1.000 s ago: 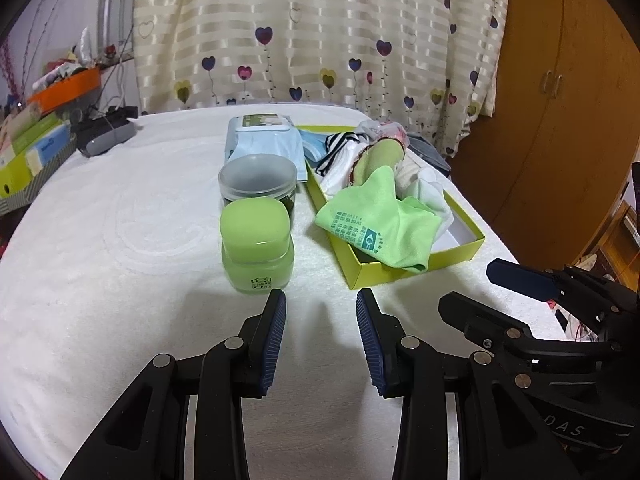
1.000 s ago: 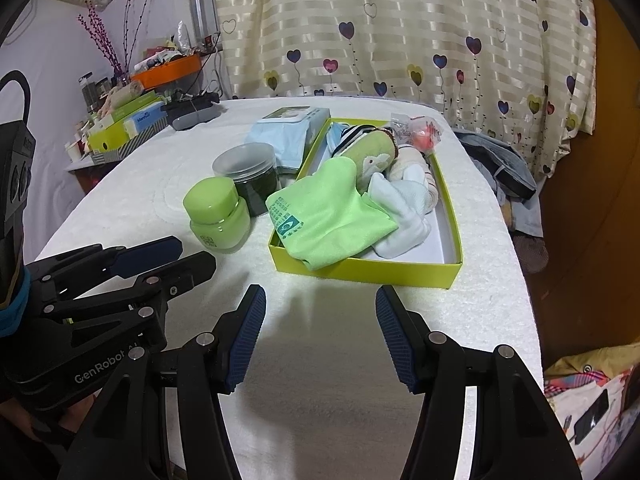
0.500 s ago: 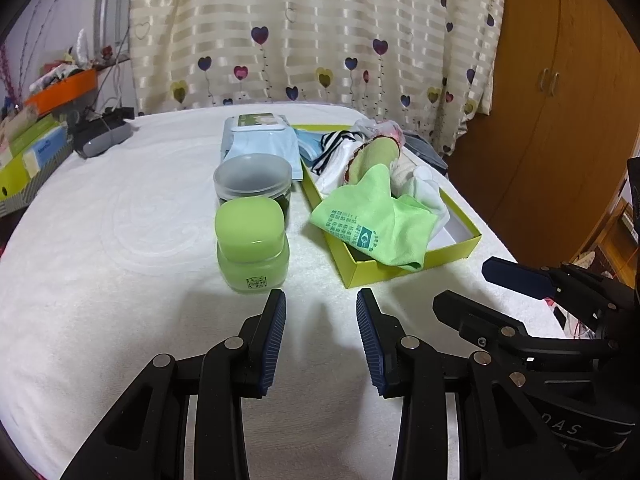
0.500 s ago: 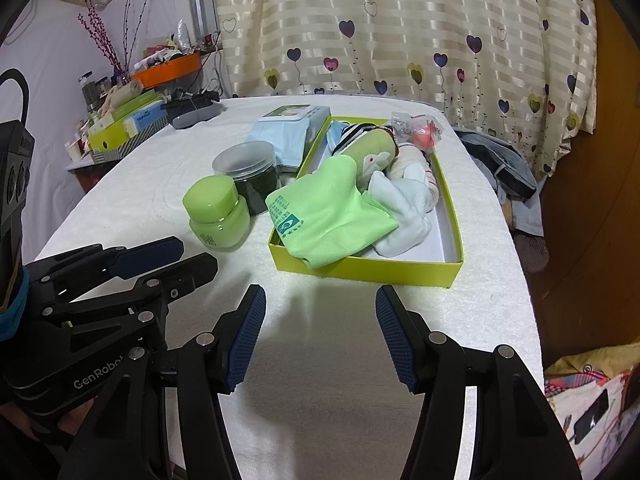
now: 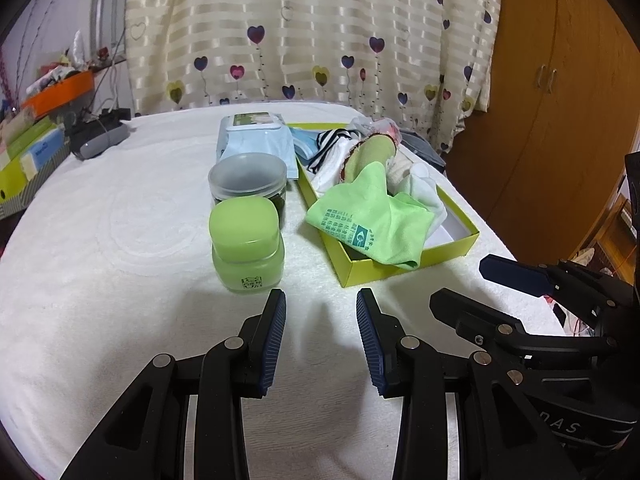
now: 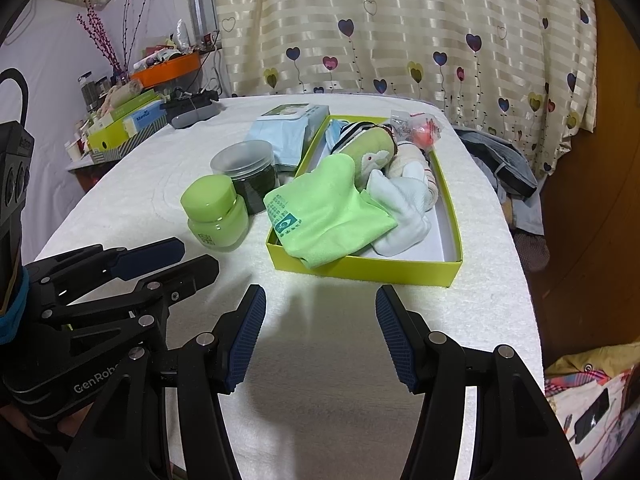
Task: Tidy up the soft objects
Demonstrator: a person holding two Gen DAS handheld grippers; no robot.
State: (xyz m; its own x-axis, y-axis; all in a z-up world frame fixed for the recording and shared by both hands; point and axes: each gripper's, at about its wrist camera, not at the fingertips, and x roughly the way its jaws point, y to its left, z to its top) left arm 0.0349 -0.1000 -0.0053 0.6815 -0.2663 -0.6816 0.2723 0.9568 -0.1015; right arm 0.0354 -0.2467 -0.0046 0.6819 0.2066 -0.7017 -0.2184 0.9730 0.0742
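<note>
A yellow-green box [image 6: 400, 270] [image 5: 452, 248] on the white table holds soft things: a light green cloth [image 6: 324, 216] [image 5: 372, 216] draped over its near left corner, white socks [image 6: 404, 208], a green slipper [image 6: 372, 150] [image 5: 372, 152] and a striped cloth [image 5: 332, 138]. My left gripper [image 5: 320, 336] is open and empty, low over the table in front of the jar. My right gripper [image 6: 320, 336] is open and empty, in front of the box. Each gripper shows in the other's view.
A light green jar [image 5: 246, 240] [image 6: 214, 210] and a dark jar with a clear lid [image 5: 248, 180] stand left of the box. A blue wipes pack [image 5: 256, 140] lies behind them. Boxes and clutter [image 6: 128, 120] sit at the far left. A wooden wardrobe [image 5: 560, 100] stands at the right.
Both grippers have drawn back very slightly from the box and jars. Their jaws stay open and nothing on the table has moved.
</note>
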